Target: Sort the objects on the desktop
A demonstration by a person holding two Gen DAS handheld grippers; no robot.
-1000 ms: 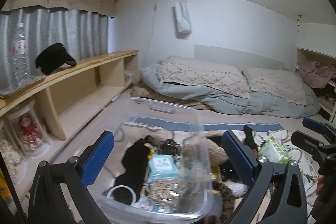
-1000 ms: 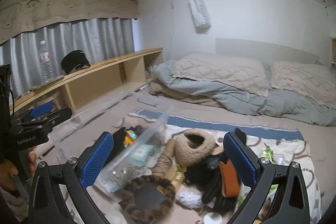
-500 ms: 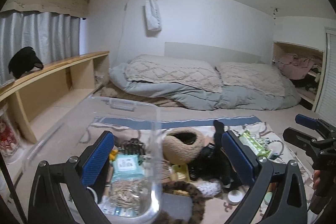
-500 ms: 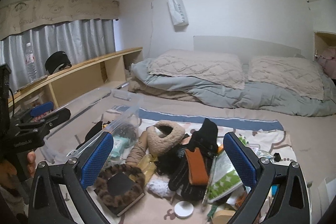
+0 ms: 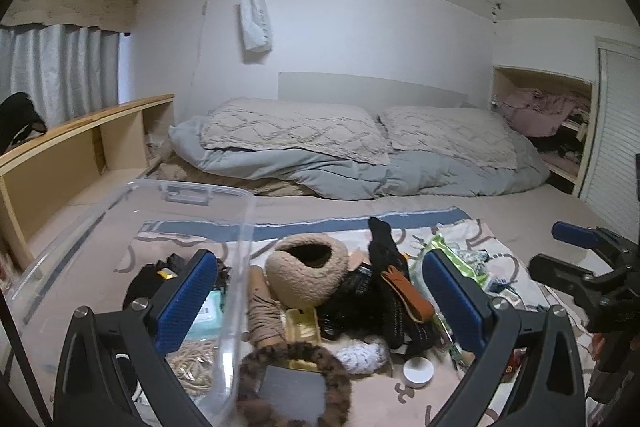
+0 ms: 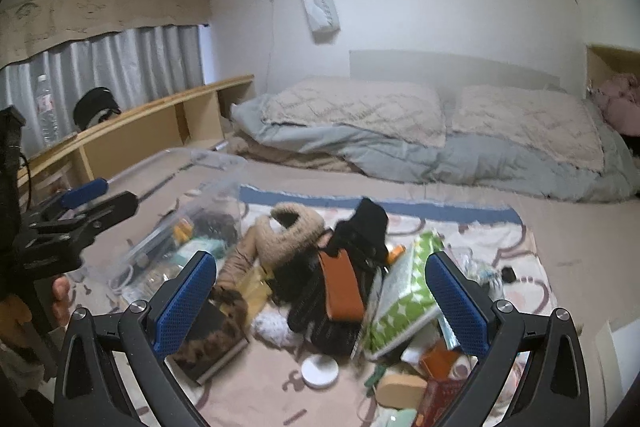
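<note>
Hovering wide open and empty, the left gripper (image 5: 320, 301) straddles the bin (image 5: 240, 247) wall, the pile (image 5: 360, 291) just ahead. Right gripper (image 6: 320, 295), likewise open, faces the pile; next it must pick one item. Both views have swung right since earlier.

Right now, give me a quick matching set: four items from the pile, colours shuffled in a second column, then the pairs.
Things:
1. round flat lid
2. fuzzy bowl-shaped slipper
3. patterned soft tissue pack
4. leather-like strap on the dark gloves

Colours:
A. orange-brown
B. green and white
C. white
D. tan

Pairs: 1-C, 2-D, 3-B, 4-A
</note>
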